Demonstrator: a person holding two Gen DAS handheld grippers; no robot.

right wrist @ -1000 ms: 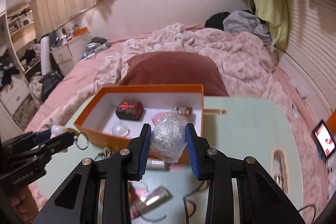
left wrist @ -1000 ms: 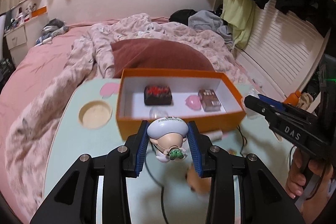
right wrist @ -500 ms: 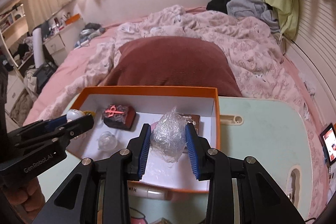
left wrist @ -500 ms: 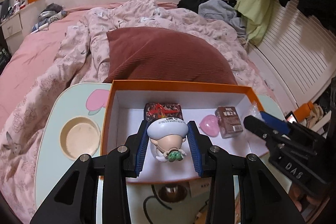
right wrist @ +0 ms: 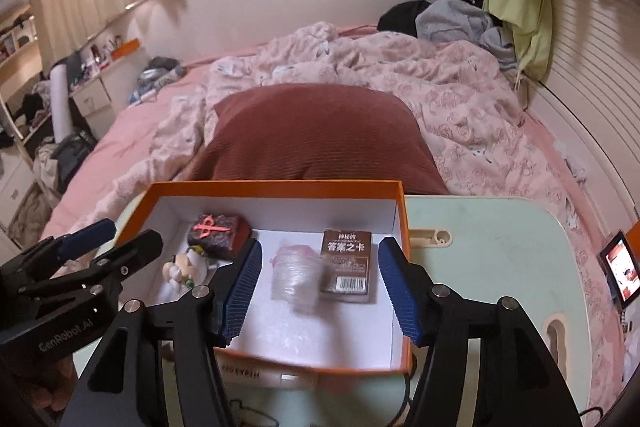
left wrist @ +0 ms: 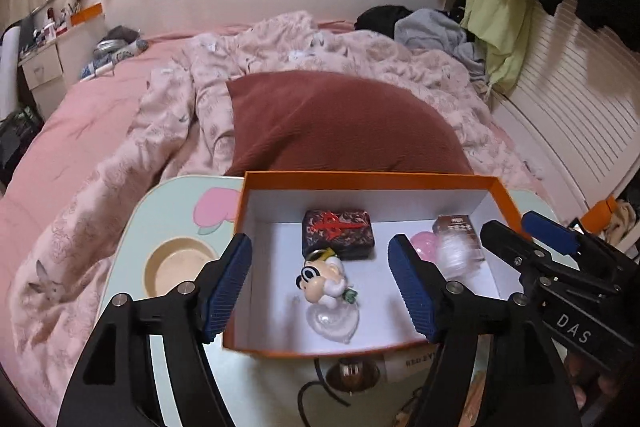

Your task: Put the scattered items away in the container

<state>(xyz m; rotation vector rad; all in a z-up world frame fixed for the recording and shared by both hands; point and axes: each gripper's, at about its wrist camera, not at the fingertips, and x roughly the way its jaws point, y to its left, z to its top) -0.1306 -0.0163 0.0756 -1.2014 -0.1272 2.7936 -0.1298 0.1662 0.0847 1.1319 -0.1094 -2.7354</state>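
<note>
Left gripper (left wrist: pixel 320 283): jaws opening, blue pads well apart, nothing pressed between them. Small cartoon figure (left wrist: pixel 324 281) released, lying on the white floor of the orange box (left wrist: pixel 360 177), just in front of a dark tin with red mark (left wrist: pixel 338 233) and touching a clear heart-shaped piece (left wrist: pixel 332 323).

Right gripper (right wrist: pixel 320 287): jaws also opening, pads apart on both sides. Crumpled clear plastic wrap (right wrist: pixel 294 275) between them but free of both pads, blurred, over the box floor; resting or dropping cannot be told. Just beside it, a brown card box (right wrist: pixel 346 263) lying flat, and under the wrap something pink, partly hidden.

Both grippers above the near wall of the orange box, side by side, near each other but apart. Box on a pale green tray table (right wrist: pixel 500 235), close to its far edge; behind it a dark red pillow (right wrist: pixel 316 143) on the pink bed. Bare table surface to the right of the box in the right wrist view; round cup recess (left wrist: pixel 176 267) to the left in the left wrist view. White floor of the box bare near the front wall.

Readable writing: "DAS" on the right gripper body, "GenRobot.AI" on the left gripper body, Chinese characters "答案之卡" with a barcode on the brown card box, and "RED EY…" on a tube (left wrist: pixel 408 361) lying in front of the box, rest hidden.
</note>
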